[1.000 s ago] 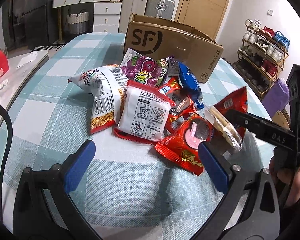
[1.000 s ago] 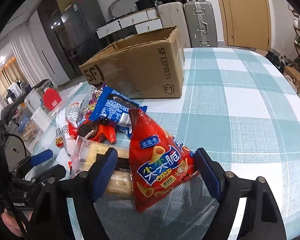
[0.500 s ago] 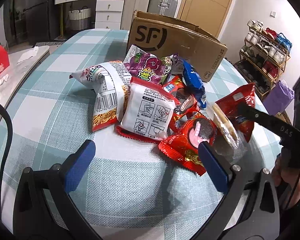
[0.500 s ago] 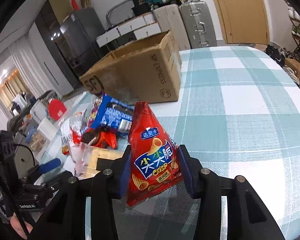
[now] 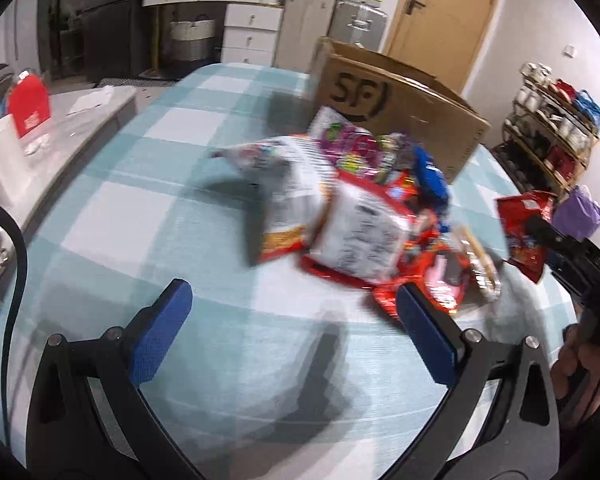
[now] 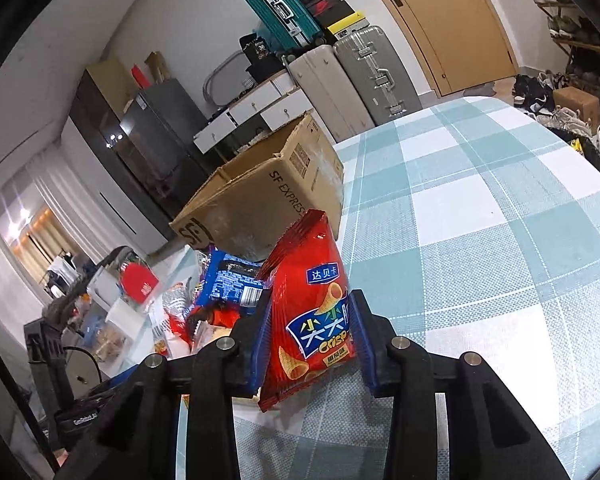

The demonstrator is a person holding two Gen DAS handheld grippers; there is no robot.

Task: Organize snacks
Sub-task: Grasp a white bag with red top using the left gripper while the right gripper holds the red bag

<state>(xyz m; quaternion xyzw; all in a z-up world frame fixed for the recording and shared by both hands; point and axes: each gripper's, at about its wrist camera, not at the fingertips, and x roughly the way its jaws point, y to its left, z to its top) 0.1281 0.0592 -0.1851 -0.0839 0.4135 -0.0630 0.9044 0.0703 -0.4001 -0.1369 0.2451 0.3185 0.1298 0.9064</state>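
A table (image 6: 480,240) under a blue-and-white checked cloth carries an open cardboard box (image 6: 260,200) at its far side. Just in front of the box lies a heap of snack packets (image 5: 352,216), blurred in the left wrist view. The left gripper (image 5: 296,320) hangs above bare cloth, jaws spread and empty. The right gripper (image 6: 312,340), its jaws having just been closing, grasps a red crisp bag (image 6: 308,312) upright beside the heap, near the box.

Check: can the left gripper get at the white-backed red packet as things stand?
Probably yes. The left gripper is open and empty over bare tablecloth, and the white-backed red packet lies atop the pile's near edge, uncovered.
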